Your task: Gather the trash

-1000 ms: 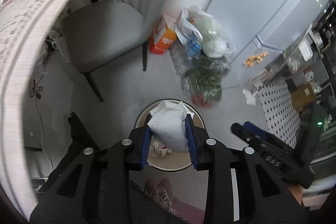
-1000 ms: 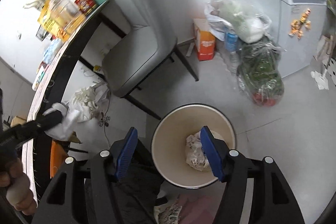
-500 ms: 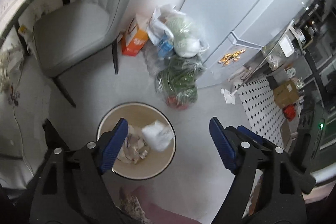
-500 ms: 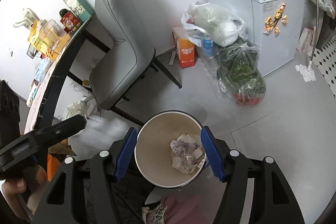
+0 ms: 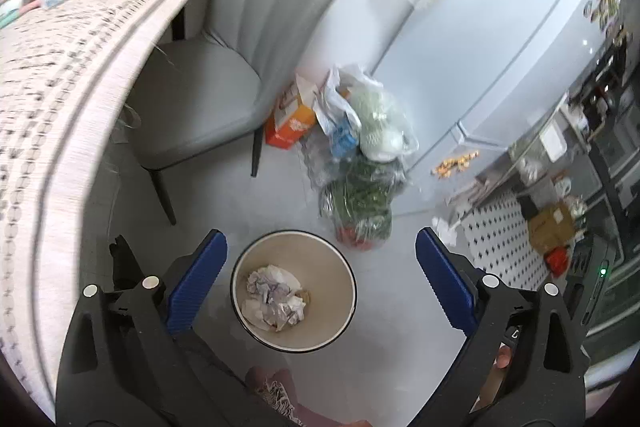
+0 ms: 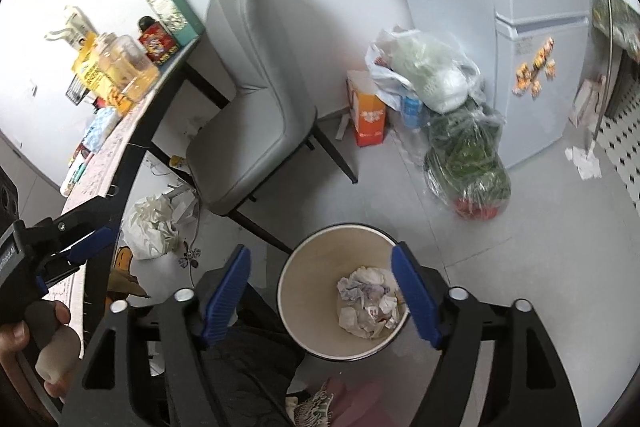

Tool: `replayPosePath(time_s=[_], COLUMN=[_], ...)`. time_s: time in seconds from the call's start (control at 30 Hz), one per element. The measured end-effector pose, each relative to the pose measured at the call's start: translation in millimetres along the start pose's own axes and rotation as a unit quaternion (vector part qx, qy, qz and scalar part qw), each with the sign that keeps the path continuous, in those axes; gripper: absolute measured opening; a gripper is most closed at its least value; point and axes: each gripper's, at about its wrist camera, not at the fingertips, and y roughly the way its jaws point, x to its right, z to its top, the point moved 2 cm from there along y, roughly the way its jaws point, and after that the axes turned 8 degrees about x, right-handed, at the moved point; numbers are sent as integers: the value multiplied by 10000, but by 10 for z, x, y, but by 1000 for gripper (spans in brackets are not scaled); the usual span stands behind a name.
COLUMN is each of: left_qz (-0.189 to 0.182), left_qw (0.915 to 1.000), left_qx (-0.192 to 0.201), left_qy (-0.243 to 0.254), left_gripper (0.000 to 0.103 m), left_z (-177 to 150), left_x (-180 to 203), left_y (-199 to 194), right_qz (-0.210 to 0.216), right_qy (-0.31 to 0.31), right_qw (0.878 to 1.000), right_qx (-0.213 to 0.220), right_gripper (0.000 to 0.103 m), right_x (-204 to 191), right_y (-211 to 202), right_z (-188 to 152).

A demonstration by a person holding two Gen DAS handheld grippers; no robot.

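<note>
A round beige trash bin (image 5: 340, 267) stands on the floor and holds several crumpled white paper wads (image 5: 274, 297). My left gripper (image 5: 320, 281) is open wide and empty, high above the bin. My right gripper (image 6: 320, 297) is also open and empty above the bin (image 6: 296, 279), with the wads (image 6: 368, 301) showing between its fingers. The left gripper (image 6: 86, 241) also shows at the left of the right wrist view, near the table edge.
A grey chair (image 5: 208, 83) stands beside a patterned table (image 5: 52, 75) with boxes and bottles at its far end. Plastic bags of greens (image 5: 360, 195) and an orange carton (image 5: 292, 123) lie by a white fridge (image 5: 500, 47). A white bag (image 6: 150, 227) lies under the table.
My left gripper opened and dropped the white paper wad into the bin, then rose and swung back toward the table. My right gripper stayed open over the bin.
</note>
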Motion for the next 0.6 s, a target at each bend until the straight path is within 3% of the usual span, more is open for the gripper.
replayPosePath(time_s=[0.27, 0.6], left_qz=[97, 282], left_qw=[9982, 9924], left_qx=[597, 1195], left_qy=[-3, -19], left_gripper=[97, 97], left_z=[144, 135], left_x=[-157, -361], left_y=[-681, -1597], right_qz=[175, 461], right_qy=[-368, -830], right_qw=[9987, 9945], right_qx=[308, 435], right_gripper=[96, 95], right_x=[-542, -1174], right_y=[-411, -822], right_z=[98, 25])
